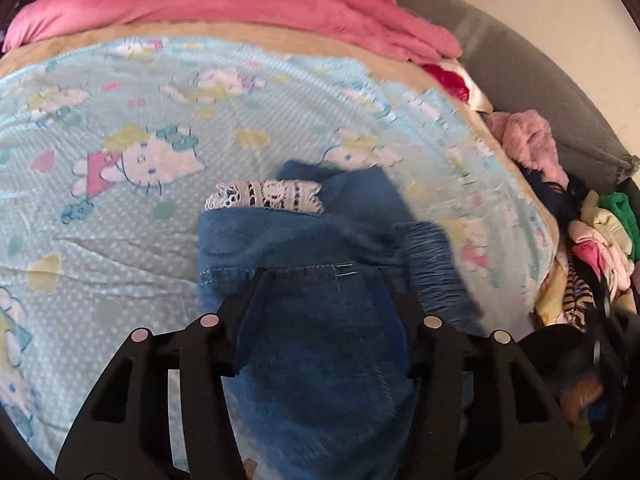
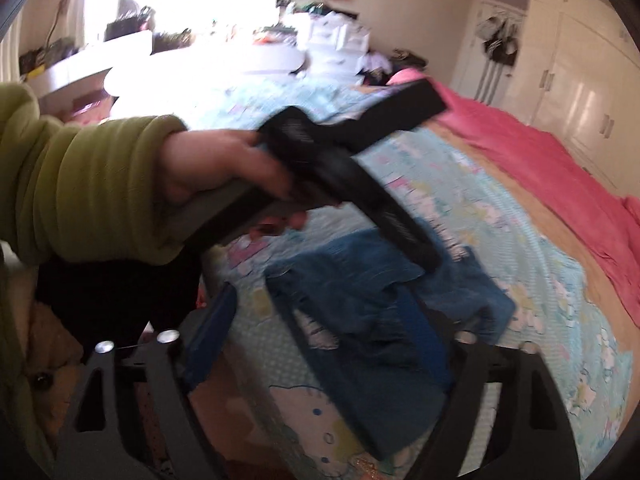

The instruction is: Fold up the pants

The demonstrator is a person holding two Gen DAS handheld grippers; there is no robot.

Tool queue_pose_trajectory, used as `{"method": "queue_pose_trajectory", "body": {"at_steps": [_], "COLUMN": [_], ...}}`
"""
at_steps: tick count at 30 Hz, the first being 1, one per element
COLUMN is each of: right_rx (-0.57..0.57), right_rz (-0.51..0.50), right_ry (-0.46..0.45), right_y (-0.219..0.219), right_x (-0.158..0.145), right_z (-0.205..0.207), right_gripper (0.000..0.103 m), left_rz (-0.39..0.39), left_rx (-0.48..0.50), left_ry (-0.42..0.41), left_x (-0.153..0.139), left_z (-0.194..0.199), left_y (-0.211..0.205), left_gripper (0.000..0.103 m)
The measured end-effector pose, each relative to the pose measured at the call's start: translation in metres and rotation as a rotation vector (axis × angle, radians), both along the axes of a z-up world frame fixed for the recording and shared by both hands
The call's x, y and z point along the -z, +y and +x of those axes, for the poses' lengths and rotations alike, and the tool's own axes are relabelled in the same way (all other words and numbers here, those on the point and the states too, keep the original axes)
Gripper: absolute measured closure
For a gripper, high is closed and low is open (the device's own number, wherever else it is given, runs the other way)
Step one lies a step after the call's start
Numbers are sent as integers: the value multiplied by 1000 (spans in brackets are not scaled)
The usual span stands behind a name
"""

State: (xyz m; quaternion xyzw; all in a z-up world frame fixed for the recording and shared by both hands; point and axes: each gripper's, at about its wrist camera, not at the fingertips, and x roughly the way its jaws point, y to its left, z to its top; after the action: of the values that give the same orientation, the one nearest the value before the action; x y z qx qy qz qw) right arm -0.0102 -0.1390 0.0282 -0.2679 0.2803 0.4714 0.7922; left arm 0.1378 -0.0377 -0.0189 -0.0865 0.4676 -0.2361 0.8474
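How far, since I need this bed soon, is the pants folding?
Little looks done: the pants lie bunched on the bedsheet. In hand: the left gripper straddles them, open; the right gripper hovers open. Left: smoothing and probably every fold.

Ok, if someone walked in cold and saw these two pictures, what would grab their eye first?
Probably the blue fleece pants, bunched in the middle of the bed, filling the space between the left tool's fingers. Next, the pale blue cartoon-cat bedspread underneath, with a bright pink blanket heaped along its far edge. In the right wrist view, a hand in a green sleeve holds the other tool over the pants.
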Motion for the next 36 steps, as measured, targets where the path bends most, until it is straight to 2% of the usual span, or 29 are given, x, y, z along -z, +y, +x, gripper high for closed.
{"method": "queue_pose_trajectory", "body": {"at_steps": [5, 8, 10, 11, 12, 13, 15, 19, 23, 25, 29, 32, 36], "right_rx": [-24, -52, -73, -83, -92, -119, -139, -124, -112, -116, -116, -110, -118], "right_rz": [-82, -110, -169, -202, -224, -231, -227, -148, -237, -278, -251, -234, -204], "right_ry": [-29, -46, -87, -100, -105, -54, -23, 19, 55, 60, 73, 64, 52], "right_y": [17, 28, 38, 42, 46, 48, 45, 24, 32, 38, 34, 30, 27], "right_x": [14, 16, 24, 30, 36, 41, 40, 27, 50, 60, 56, 50, 42], "right_z": [0, 5, 6, 8, 8, 9, 4, -1, 1, -1, -5, -4, -11], "right_gripper": [60, 62, 62, 67, 84, 90, 99, 100, 98, 94, 89, 88, 77], "left_rz": [-13, -24, -34, -37, -39, -42, -50, -62, -68, -69, -35, -17, -17], "left_rx": [5, 12, 14, 14, 13, 13, 13, 10, 11, 10, 7, -3, -8], "left_ry": [7, 10, 12, 12, 13, 14, 15, 18, 16, 9, -35, -54, -59], "left_x": [8, 8, 9, 8, 8, 8, 9, 9, 9, 8, 1, -1, -2], "left_z": [6, 7, 8, 8, 8, 8, 7, 7, 7, 4, -4, -6, -8], "left_y": [4, 6, 6, 7, 7, 7, 8, 9, 8, 7, 3, 2, 3], "left_gripper": [58, 58, 58, 58, 58, 58, 58, 57, 53, 52, 40, 39, 39]}}
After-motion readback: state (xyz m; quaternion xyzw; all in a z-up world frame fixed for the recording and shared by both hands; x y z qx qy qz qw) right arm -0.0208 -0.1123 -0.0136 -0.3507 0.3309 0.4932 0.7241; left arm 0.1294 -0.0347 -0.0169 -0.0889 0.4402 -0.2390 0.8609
